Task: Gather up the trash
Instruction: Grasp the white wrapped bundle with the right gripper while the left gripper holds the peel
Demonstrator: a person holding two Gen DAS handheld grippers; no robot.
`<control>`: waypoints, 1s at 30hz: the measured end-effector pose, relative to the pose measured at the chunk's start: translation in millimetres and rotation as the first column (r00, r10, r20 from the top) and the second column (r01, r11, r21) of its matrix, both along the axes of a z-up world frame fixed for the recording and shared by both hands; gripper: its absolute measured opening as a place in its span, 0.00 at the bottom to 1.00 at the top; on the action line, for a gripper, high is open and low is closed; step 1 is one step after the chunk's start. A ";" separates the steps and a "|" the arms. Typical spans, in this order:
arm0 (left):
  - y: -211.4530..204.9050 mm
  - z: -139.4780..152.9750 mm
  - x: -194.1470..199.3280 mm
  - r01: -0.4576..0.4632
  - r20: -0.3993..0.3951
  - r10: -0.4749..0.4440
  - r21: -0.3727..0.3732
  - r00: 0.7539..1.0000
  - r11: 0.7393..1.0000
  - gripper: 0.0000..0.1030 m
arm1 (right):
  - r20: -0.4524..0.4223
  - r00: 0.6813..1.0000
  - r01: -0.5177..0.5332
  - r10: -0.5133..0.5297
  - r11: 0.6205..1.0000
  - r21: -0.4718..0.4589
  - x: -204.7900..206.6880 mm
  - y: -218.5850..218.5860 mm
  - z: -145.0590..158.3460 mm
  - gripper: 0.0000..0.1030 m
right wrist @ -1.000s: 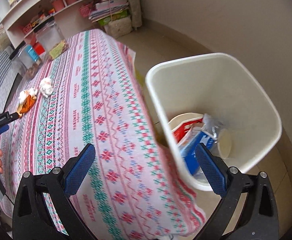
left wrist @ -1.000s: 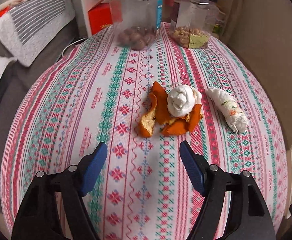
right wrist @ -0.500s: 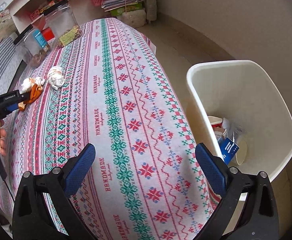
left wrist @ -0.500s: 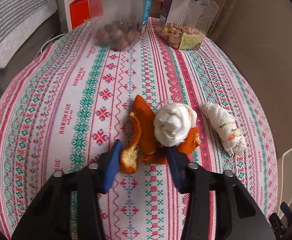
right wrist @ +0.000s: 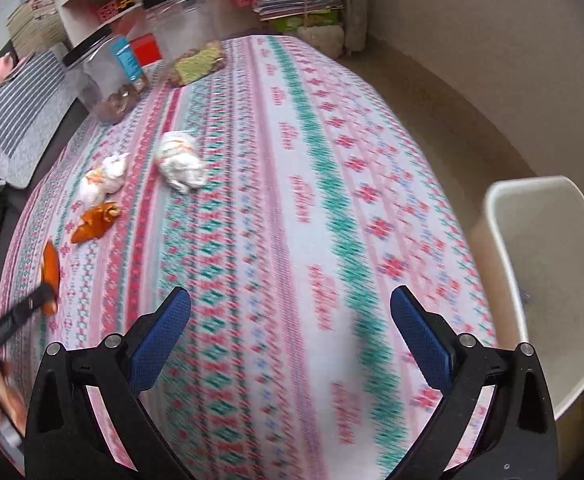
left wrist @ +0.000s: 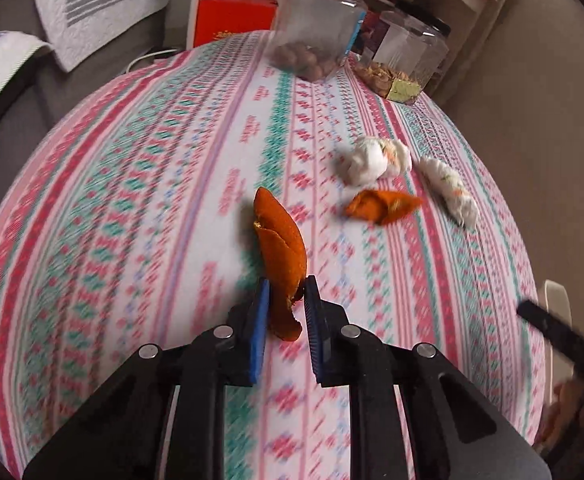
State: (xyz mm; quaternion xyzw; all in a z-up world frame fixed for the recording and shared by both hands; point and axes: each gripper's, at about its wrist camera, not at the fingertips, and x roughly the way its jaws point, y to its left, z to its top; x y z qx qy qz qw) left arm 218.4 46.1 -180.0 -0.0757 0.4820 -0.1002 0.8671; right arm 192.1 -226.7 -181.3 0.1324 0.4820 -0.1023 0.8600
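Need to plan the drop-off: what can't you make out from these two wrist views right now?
- Bin contents: right wrist view, its near wall and the frame edge cut off the inside; left view shows only a sliver.
- Lower end of the orange peel in the left gripper: left wrist view, partly hidden between the pads.
- Tablecloth lettering: both views, motion blur.
- Right gripper: open, holding nothing.
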 end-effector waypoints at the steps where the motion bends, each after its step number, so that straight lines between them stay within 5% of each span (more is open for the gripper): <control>1: 2.8 1.7 -7.8 -0.006 0.008 0.006 0.011 1.000 1.000 0.17 | 0.004 1.000 -0.005 0.005 1.000 0.008 6.5 8.3 -0.2 0.93; 9: 30.8 6.8 -37.2 -0.021 0.009 0.021 0.009 1.000 1.000 0.17 | 0.060 0.997 -0.056 0.054 0.998 0.029 65.7 58.3 8.9 0.93; 14: 37.8 1.0 -41.9 -0.017 -0.004 0.017 0.000 1.000 1.000 0.17 | 0.097 0.995 -0.027 0.036 0.995 -0.092 101.2 53.1 17.5 0.93; 20: 40.5 -0.2 -46.3 -0.028 0.007 0.028 -0.006 1.000 1.000 0.17 | 0.012 0.998 -0.058 0.060 0.987 -0.150 135.2 40.5 0.6 0.92; 24: 42.4 -0.3 -46.6 -0.039 -0.002 0.039 -0.012 0.999 0.999 0.17 | -0.068 0.993 -0.101 0.094 0.990 -0.099 144.5 38.3 -19.4 0.65; 25: 42.4 0.0 -47.3 -0.042 -0.003 0.042 -0.010 0.999 0.999 0.17 | -0.051 0.993 -0.108 0.104 0.989 -0.099 141.4 38.8 -17.0 0.44; 26: 43.6 0.0 -47.8 -0.044 -0.004 0.044 -0.009 0.999 0.999 0.17 | -0.046 0.992 -0.119 0.115 0.989 -0.086 138.3 39.2 -15.0 0.37; 30: 45.1 -0.6 -51.8 -0.061 -0.006 0.061 -0.010 0.998 0.998 0.17 | -0.041 0.990 -0.140 0.138 0.987 -0.078 111.7 42.5 -8.5 0.36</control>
